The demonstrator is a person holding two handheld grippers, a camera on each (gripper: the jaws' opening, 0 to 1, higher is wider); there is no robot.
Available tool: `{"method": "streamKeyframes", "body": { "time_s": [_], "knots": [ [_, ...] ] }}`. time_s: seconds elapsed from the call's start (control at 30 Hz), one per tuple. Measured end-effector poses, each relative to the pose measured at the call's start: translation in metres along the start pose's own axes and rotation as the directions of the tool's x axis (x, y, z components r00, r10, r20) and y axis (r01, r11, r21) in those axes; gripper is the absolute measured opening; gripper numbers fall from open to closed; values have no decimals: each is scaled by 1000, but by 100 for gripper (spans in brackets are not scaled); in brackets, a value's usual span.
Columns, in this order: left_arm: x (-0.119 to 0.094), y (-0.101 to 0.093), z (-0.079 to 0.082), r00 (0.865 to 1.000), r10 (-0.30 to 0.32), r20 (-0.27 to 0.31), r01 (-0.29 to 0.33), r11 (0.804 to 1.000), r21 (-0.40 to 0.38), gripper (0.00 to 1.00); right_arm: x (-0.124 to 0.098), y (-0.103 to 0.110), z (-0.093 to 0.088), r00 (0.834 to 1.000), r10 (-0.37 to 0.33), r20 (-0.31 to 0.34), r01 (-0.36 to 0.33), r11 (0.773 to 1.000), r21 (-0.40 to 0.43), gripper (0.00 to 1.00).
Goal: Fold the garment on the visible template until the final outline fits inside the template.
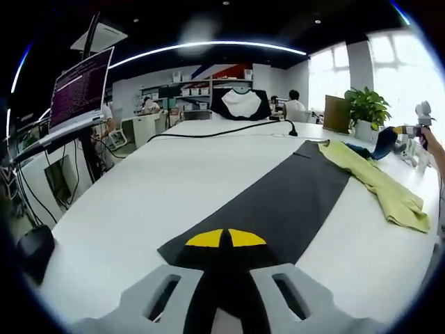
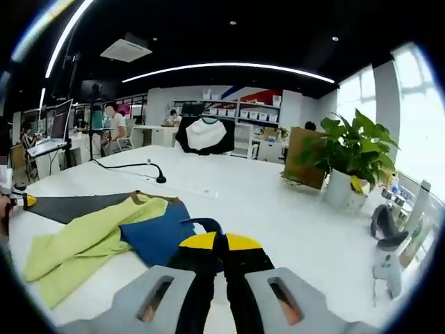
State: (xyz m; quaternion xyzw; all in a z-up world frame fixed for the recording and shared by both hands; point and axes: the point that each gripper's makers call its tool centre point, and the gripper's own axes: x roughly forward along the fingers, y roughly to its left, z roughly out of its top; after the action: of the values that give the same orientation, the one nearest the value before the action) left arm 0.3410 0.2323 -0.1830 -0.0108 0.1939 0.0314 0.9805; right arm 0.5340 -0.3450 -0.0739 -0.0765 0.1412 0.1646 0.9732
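Left gripper view: left gripper [image 1: 224,243] is lying low over the white table [image 1: 125,209], jaws closed on the dark template [image 1: 292,202]; the yellow-green and blue garment [image 1: 375,184] is lying beside the template. Right gripper [image 2: 221,245] is pinching the garment's blue part [image 2: 160,236].

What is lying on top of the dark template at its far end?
A yellow-green garment drapes over the far corner of the dark template, with a blue cloth beside it. The template surface beneath the garment is covered and cannot be seen.

The setting was an open-plan office or lab. Storage shelves [image 2: 240,115], a laptop [image 1: 80,90] on a stand, seated staff and a potted plant [image 2: 351,156] were noted.
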Motion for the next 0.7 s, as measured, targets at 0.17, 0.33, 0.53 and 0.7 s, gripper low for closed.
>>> {"method": "streamKeyframes", "body": {
  "time_s": [0.17,0.33,0.53,0.7],
  "knots": [
    [0,-1,0,1000,13,-5,-12,1000,21,1,-6,-16,-13,999,-31,-11,31,999,31,0],
    [0,0,0,1000,21,-14,-20,999,33,1,-11,-34,-23,998,-61,-20,62,996,61,0],
    [0,-1,0,1000,21,-17,-20,998,52,1,-16,-46,-38,995,-87,-47,91,993,78,0],
    [0,0,0,1000,22,-15,-21,999,42,1,-17,-59,-50,990,-120,-81,126,989,78,0]
  ]
}}
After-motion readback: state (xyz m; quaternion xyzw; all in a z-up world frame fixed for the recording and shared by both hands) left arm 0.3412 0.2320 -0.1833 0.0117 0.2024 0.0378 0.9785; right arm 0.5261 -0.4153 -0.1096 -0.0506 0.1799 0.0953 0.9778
